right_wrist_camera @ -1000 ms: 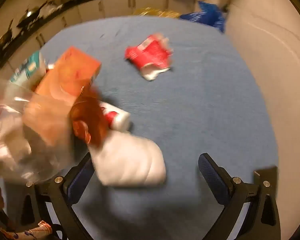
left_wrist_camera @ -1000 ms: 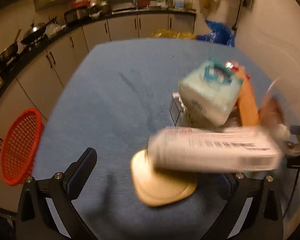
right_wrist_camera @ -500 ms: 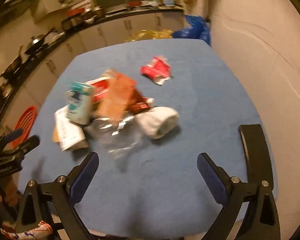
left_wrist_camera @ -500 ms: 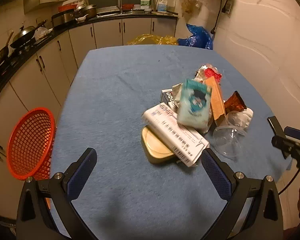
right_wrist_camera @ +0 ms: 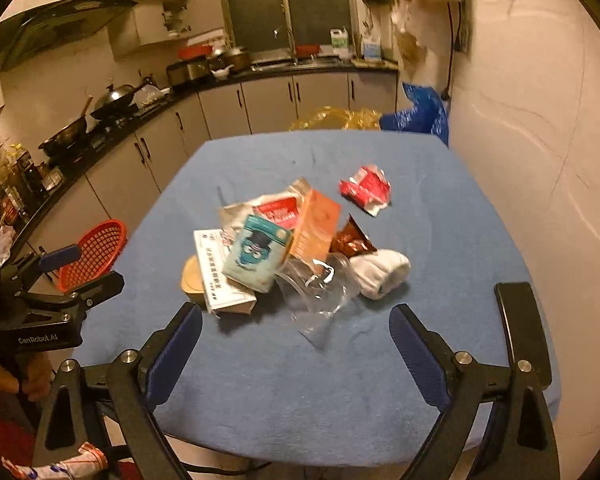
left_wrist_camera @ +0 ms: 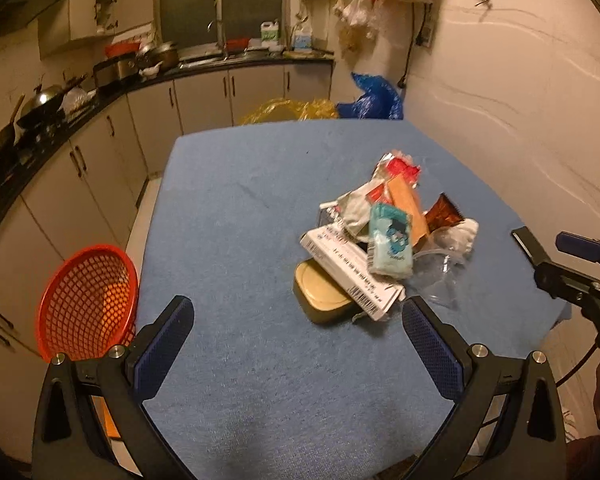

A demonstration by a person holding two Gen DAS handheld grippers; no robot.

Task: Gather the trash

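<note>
Both grippers — left gripper (left_wrist_camera: 296,344), right gripper (right_wrist_camera: 296,340) — hover empty, jaws wide open, near the desk (left_wrist_camera: 240,208) edge. Trash pile (right_wrist_camera: 284,252) sits mid-desk; red basket (left_wrist_camera: 86,300) beside its left edge. Best take one loose top item — teal packet (right_wrist_camera: 256,254) — first.

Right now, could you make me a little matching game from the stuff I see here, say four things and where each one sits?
Things:
1. red basket
2. red wrapper
3. white sock
4. blue bag

Places:
a. on the table, apart from the pile
b. beyond the table's far edge
c. at the pile's right edge
d. off the table's left side

Pairs: 1-d, 2-a, 3-c, 4-b
</note>
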